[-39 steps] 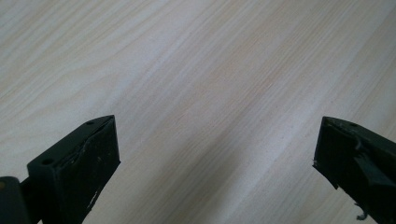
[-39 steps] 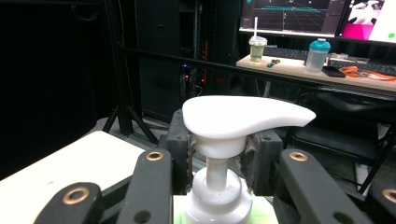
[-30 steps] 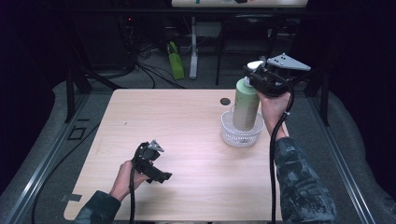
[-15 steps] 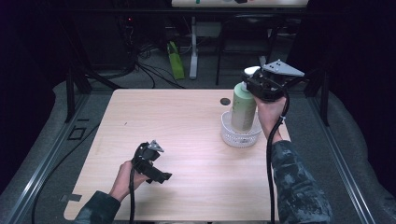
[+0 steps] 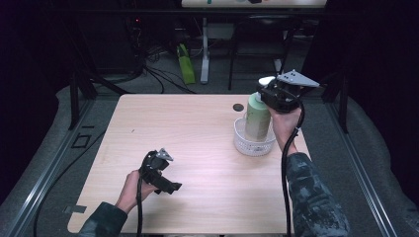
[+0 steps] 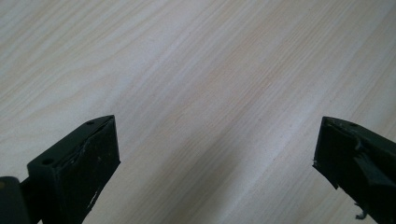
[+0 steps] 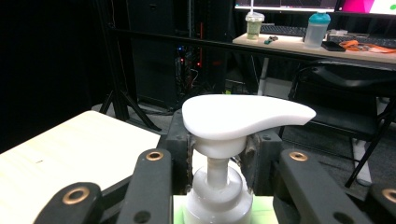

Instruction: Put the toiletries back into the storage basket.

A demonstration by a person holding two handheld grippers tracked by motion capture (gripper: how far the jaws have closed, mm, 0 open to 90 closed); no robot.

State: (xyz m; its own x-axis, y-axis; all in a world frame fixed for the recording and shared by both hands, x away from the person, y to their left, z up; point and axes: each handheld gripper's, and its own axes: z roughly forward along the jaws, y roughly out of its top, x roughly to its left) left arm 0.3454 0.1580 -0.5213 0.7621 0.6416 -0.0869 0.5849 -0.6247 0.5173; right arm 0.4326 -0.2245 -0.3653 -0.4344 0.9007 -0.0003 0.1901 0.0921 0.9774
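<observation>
High view: right gripper [image 5: 269,96] clamped on pale green pump bottle [image 5: 258,118] standing in white basket [image 5: 253,144] on table [image 5: 197,133]; left gripper [image 5: 170,185] low over bare wood. Left gripper view: jaws wide apart. Right gripper view: clamped at white pump [image 7: 240,114] neck

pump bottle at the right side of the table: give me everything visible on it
The pale green pump bottle is a plastic-looking cylinder with a white collar and a flat white pump head on a thin stem. It stands roughly upright, its base inside the white lattice basket near the table's right edge. The right gripper is closed on its neck just under the pump head. No label can be made out.
</observation>
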